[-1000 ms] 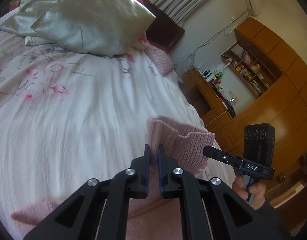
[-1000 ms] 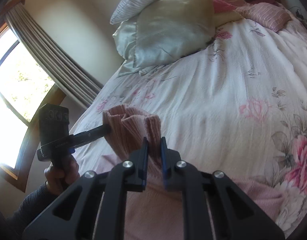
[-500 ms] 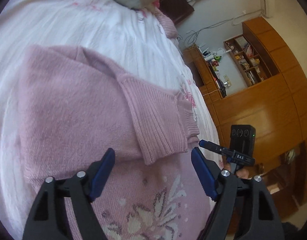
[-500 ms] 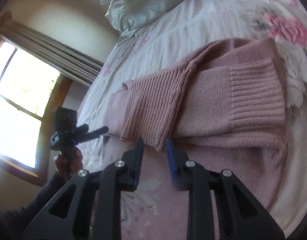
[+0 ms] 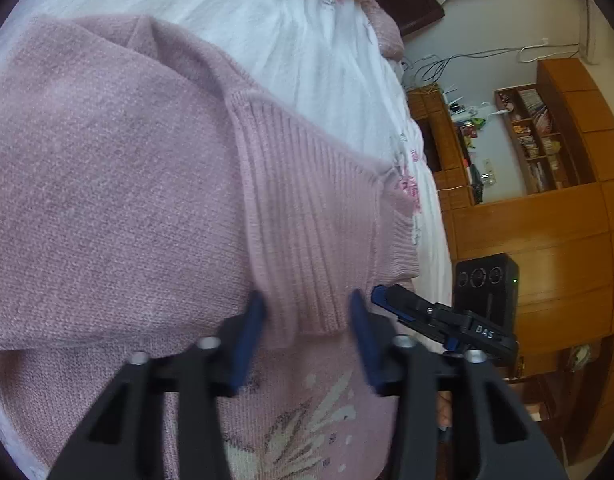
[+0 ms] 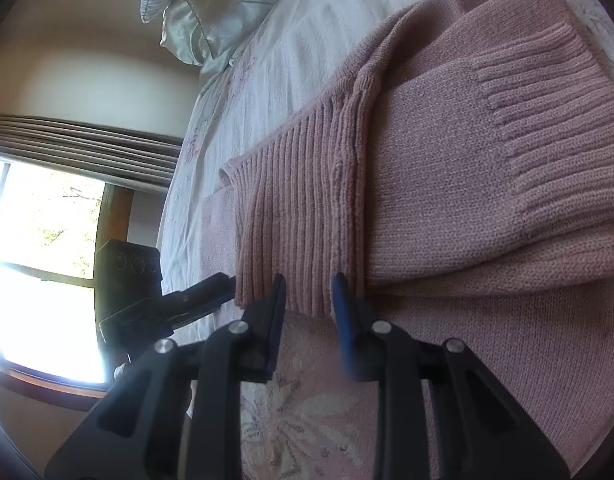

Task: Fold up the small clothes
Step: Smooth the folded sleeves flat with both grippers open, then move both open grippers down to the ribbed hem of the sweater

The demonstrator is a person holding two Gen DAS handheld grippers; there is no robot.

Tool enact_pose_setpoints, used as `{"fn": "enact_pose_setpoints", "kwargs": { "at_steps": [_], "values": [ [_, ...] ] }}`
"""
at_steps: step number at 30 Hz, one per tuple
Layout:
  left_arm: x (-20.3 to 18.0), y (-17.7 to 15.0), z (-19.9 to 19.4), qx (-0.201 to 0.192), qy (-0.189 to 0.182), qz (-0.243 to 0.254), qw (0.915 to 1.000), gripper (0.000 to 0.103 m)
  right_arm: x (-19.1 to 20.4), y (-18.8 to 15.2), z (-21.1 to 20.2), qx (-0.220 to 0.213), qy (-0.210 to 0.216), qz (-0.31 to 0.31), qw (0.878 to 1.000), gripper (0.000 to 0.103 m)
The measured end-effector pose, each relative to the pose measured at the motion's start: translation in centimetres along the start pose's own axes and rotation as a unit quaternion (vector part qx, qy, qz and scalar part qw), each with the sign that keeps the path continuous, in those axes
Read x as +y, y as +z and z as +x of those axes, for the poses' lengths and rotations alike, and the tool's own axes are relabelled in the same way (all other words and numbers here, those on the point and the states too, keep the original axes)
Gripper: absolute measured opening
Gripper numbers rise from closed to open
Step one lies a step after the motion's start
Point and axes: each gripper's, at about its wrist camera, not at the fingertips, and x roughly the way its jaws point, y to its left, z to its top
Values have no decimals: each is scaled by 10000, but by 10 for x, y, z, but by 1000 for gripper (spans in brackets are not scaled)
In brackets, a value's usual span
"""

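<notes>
On the bed (image 5: 315, 40), over its white flowered cover, I see the pink sweater (image 5: 107, 184) lying flat with a fold already laid across it. The ribbed hem (image 5: 315, 216) lies doubled back on top of the body, just above the pale flower pattern (image 5: 307, 432) knitted into the front. Through my right camera a sleeve (image 6: 507, 184) lies across the same fold, its ribbed cuff (image 6: 547, 92) pointing toward the far side of the bed.

My left tongs (image 5: 307, 336) stand apart, the blue pads on either side of the hem's lower edge and holding nothing; I cannot tell whether the tips touch the knit. My right tongs (image 6: 309, 312) are parted more narrowly, also empty, the pads set right at the edge of the ribbed hem (image 6: 303, 216).

Each camera catches the other tool: the right one sits just beside the sweater's right edge in the left view, the left one (image 6: 199, 296) just off its left edge in the right view, with a hand below it.

Silvery pillows (image 6: 227, 8) lie at the head of the bed. A window (image 6: 39, 272) glares at the left, and wooden shelves (image 5: 539, 140) line the far wall.
</notes>
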Motion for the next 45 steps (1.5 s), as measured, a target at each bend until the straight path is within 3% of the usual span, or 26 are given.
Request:
{"fn": "enact_pose_setpoints", "kwargs": {
  "at_steps": [1, 6, 8, 10, 12, 13, 14, 16, 21, 24, 25, 27, 28, 29, 32, 33, 35, 37, 39, 40, 41, 43, 45],
  "values": [
    [0, -1, 3, 63, 0, -2, 10000, 11, 2, -1, 0, 28, -39, -38, 10000, 25],
    [6, -4, -4, -125, -6, -76, 9999, 14, 0, -7, -10, -111, -303, -26, 9995, 30],
    [8, -5, -3, -104, -50, -132, 9998, 37, -4, -8, -11, -174, -504, -53, 9986, 34],
    [12, -5, 1, -61, -148, -205, 9997, 43, -9, -8, -10, -190, -557, 50, 9983, 35],
    [12, -3, 4, -50, -91, -160, 9998, 40, -11, -9, -8, -161, -383, 127, 9991, 37],
    [12, -4, 6, 9, -7, -121, 9999, 28, -12, -10, -5, -77, -299, 131, 9994, 37],
    [10, -4, 9, 42, 154, -67, 9999, 6, -13, -11, -1, 2, -275, 114, 9996, 27],
    [9, -6, 7, -19, 261, -27, 9997, 7, -11, -13, 2, 22, -432, -26, 9991, 10],
    [11, -9, -12, -234, 611, 56, 9978, 6, -16, -17, -26, -405, -386, -3, 9984, 7],
    [23, -12, -11, -85, 728, -48, 9973, 6, -25, -19, -7, -107, -605, 31, 9981, 8],
    [24, -14, -10, -66, 736, -46, 9973, 8, -27, -21, -2, -48, -655, 6, 9978, 10],
    [22, -16, -12, -35, 535, -66, 9985, 24, -23, -23, -5, -119, -590, -16, 9982, 17],
    [19, -18, -17, -37, 370, -90, 9993, 54, -19, -24, -12, -192, -494, -23, 9986, 25],
    [14, -20, -25, -115, 284, -85, 9995, 73, -12, -26, -22, -336, -434, -89, 9985, 30],
    [-6, -25, -54, -519, 223, 154, 9983, 74, 13, -27, -47, -751, -340, -464, 9955, 30],
    [-10, -23, -60, -660, 39, 131, 9977, 74, 18, -23, -50, -816, -163, -455, 9955, 30],
    [-20, -16, -63, -865, -737, 156, 9934, 75, 23, -15, -40, -784, 94, -397, 9961, 30],
    [-24, -9, -46, -745, -1472, 158, 9862, 83, 19, -9, -17, -547, 363, -228, 9976, 30],
    [-19, 0, -18, -556, -1234, -47, 9908, 82, 3, -6, 3, -413, 137, -21, 9990, 30],
    [-9, 2, -5, -394, -1073, -204, 9932, 81, -6, -7, 9, -385, 16, 49, 9992, 24],
    [-1, 3, 7, -273, -891, -286, 9952, 72, -14, -9, 10, -387, -12, 95, 9992, 14],
    [9, 2, 9, -239, -827, -219, 9960, 68, -26, -16, -1, -506, 93, 206, 9985, 14],
    [15, -5, -10, -388, -915, -350, 9944, 81, -33, -28, -22, -645, 271, 280, 9972, 23]
  ]
}}
